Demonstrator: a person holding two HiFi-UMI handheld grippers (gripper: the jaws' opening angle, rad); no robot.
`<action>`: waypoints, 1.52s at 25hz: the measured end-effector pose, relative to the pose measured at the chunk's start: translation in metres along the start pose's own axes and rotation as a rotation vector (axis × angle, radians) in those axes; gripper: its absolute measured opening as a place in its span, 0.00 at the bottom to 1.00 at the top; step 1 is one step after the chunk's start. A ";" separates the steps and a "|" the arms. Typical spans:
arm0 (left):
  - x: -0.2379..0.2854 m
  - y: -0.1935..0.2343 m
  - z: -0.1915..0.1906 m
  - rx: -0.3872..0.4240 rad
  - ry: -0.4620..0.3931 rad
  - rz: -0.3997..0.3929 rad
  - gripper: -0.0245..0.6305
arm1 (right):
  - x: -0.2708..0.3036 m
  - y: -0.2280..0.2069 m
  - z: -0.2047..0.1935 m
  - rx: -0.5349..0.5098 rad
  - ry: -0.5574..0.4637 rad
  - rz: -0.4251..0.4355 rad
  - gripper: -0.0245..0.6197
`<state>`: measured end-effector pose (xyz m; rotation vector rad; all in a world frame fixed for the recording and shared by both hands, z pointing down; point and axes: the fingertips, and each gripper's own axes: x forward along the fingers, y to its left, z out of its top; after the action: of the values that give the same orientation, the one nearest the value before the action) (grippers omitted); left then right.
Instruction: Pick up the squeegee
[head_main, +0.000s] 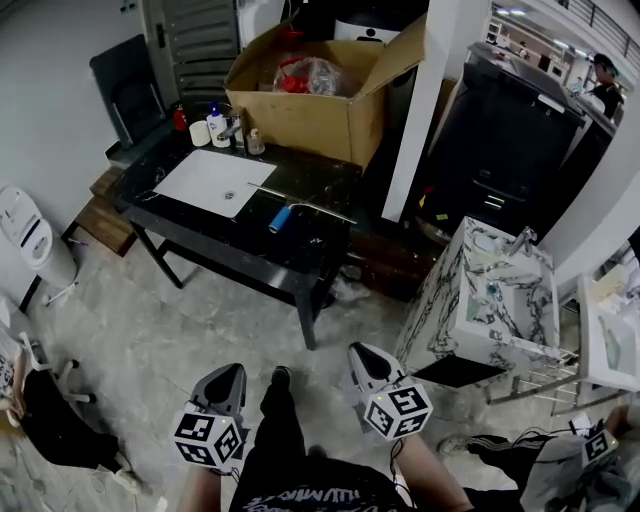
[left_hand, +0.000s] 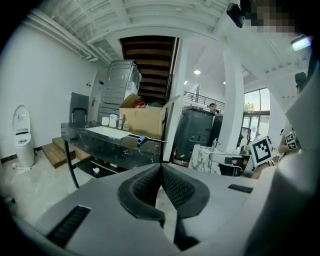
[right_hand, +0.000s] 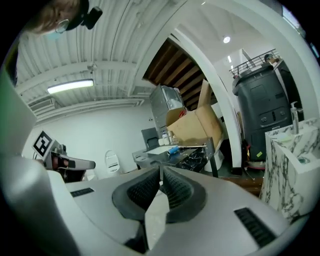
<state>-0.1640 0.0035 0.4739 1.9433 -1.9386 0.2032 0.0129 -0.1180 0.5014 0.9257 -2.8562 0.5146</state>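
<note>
Floor tiles of pale stone (head_main: 170, 330) fill most of the head view, and on them stands a black table (head_main: 325, 180) with a dark veined top, set against the back of the room. An open cardboard box (head_main: 310, 120) sits on the table's far right corner, beside a white pillar (head_main: 420, 110). To the right of the table, apart from it, is a marble-patterned washstand (head_main: 455, 300) with a tap on its far edge. A white rectangular basin (head_main: 205, 180) is let into the left part of the tabletop, and a few small bottles (head_main: 217, 128) stand behind it, just left of the box. The squeegee (head_main: 279, 219) lies flat on the tabletop right of the basin, between it and the table's right end, its blue handle pointing toward the near edge and its long thin blade running across the far end of the handle. Low in the head view, well short of the table, the left gripper (head_main: 230, 375) and the right gripper (head_main: 360, 355) are held on either side of the person's dark trouser leg (head_main: 275, 430), both pointing toward the table. Each gripper's own view shows its ribbed black pads pressed together at the tips with nothing between them, the squeegee lying far ahead.
</note>
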 end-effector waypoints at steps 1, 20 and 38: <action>0.014 0.003 0.008 0.007 -0.004 -0.014 0.07 | 0.006 -0.007 0.006 0.006 -0.012 -0.013 0.12; 0.268 0.089 0.129 0.029 0.083 -0.237 0.07 | 0.167 -0.117 0.074 0.032 0.036 -0.281 0.12; 0.448 0.119 0.160 0.020 0.338 -0.294 0.52 | 0.258 -0.202 0.105 0.097 0.040 -0.435 0.12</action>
<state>-0.2925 -0.4683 0.5125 2.0246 -1.4266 0.4373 -0.0767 -0.4500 0.5104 1.4806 -2.4982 0.6119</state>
